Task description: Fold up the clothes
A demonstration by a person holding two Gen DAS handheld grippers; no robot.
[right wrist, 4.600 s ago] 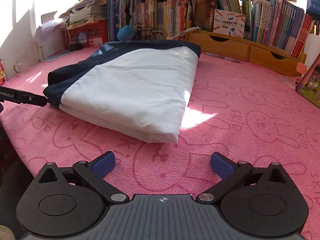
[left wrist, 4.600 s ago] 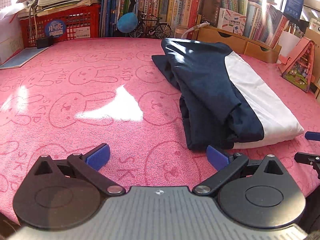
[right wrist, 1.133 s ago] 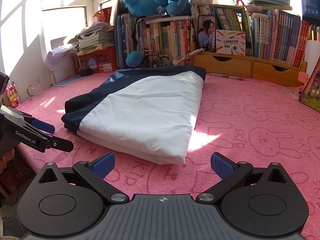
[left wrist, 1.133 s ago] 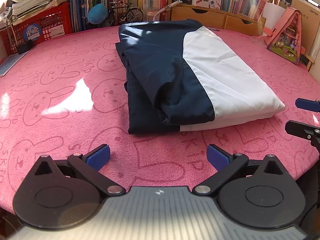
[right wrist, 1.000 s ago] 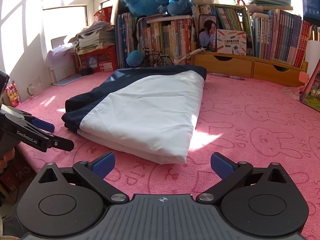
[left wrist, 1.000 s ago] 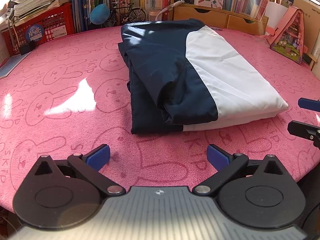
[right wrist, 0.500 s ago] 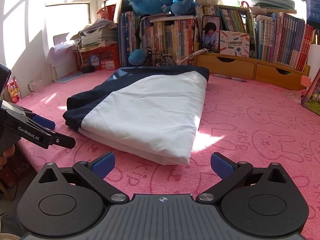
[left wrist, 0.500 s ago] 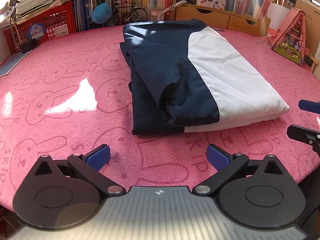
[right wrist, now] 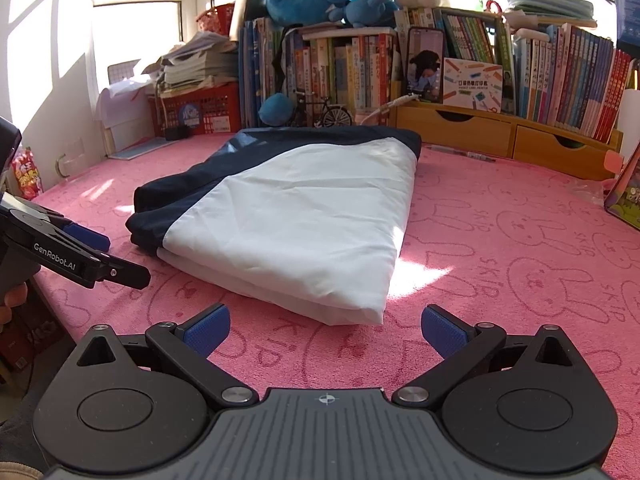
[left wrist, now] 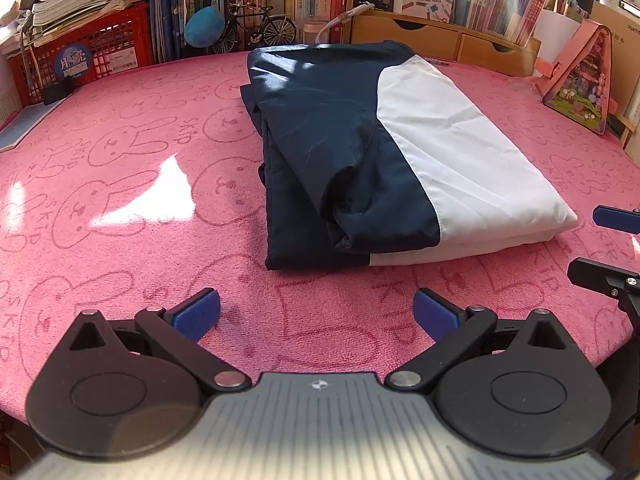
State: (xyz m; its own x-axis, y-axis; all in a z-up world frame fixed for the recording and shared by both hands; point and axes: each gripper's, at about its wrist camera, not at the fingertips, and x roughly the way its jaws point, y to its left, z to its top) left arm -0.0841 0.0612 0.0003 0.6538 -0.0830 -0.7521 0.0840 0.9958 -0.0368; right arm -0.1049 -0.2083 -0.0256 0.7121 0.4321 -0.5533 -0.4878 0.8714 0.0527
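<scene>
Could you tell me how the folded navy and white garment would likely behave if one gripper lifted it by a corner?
The garment is thin layered cloth, so it would probably droop and unfold. It looks light, and may drag on the textured pink cloth.

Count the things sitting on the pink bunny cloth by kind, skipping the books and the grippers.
Folded navy and white garment: 1
Red crate: 1
Model bicycle: 1
Wooden drawer unit: 1
Pen: 1
Total: 5

Bare pink cloth [left wrist: 120, 184] open left of the folded garment [left wrist: 384, 160], wooden drawer unit [right wrist: 504, 132] and red crate [left wrist: 80, 52] walling the far edge, seemingly close behind.
</scene>
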